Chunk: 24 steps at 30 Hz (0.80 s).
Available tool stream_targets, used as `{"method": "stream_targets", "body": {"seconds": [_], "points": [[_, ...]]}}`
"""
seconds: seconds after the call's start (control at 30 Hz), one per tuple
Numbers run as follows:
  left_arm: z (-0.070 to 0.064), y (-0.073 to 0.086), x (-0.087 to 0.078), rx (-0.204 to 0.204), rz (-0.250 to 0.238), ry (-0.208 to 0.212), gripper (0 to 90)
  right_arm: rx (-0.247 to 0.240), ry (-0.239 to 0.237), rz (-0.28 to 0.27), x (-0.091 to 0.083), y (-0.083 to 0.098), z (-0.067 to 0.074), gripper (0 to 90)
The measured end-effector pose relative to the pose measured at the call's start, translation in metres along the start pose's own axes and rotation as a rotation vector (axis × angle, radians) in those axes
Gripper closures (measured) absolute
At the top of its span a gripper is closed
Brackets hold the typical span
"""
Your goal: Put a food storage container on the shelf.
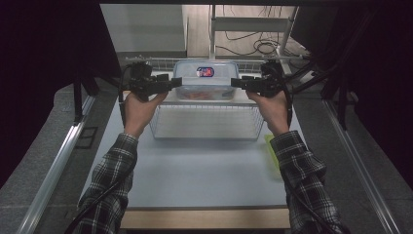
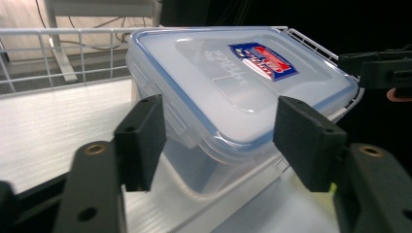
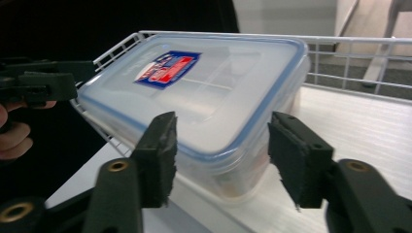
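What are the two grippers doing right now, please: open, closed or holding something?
Left gripper: open, jaws either side of the end of the lidded plastic food container, not clamped.
Right gripper: open, jaws astride the container's other end.

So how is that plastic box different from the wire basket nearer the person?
The plastic box has solid, cloudy walls and a lid with a blue seal and a sticker; the wire basket is open white mesh with no lid. The box looks smaller than the basket. Both are rectangular and lie on the table.

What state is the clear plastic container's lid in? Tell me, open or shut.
Shut: the blue-rimmed translucent lid lies flat across the clear plastic container, edges flush all round. Whether the side clips are latched, cannot tell.
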<state>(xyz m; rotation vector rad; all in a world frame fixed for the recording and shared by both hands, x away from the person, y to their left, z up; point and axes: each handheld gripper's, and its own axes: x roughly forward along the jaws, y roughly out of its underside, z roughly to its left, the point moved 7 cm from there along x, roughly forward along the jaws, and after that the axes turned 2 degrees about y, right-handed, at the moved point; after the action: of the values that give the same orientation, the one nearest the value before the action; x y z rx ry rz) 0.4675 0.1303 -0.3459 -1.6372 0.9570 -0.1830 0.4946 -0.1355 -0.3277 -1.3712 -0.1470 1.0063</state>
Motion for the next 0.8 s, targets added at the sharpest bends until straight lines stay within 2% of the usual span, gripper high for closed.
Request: {"method": "stream_targets", "body": {"seconds": [0.07,0.13,0.23,0.43,0.5,0.6,0.8], "points": [[-0.001,0.006,-0.003,0.016,0.029,-0.004,23.7,-0.034,-0.011,0.005,-0.002,0.004,0.002,36.2],[-0.003,0.013,-0.007,0.046,0.041,-0.015,19.7,-0.069,0.004,0.01,-0.006,0.008,0.003,32.9],[-0.005,0.023,-0.011,0.088,0.075,-0.035,17.5,-0.112,0.014,0.012,-0.01,0.015,0.005,27.8],[-0.012,0.039,-0.021,0.118,0.102,-0.024,15.4,-0.175,0.008,0.013,-0.016,0.03,0.013,19.1],[-0.014,0.046,-0.026,0.14,0.111,-0.034,14.8,-0.186,0.002,0.007,-0.019,0.034,0.017,17.1],[-0.017,0.058,-0.032,0.15,0.118,-0.028,14.1,-0.191,-0.017,0.007,-0.023,0.042,0.022,15.2],[-0.016,0.087,-0.04,0.174,0.153,-0.035,11.9,-0.222,-0.021,0.007,-0.031,0.061,0.027,11.5]]}}
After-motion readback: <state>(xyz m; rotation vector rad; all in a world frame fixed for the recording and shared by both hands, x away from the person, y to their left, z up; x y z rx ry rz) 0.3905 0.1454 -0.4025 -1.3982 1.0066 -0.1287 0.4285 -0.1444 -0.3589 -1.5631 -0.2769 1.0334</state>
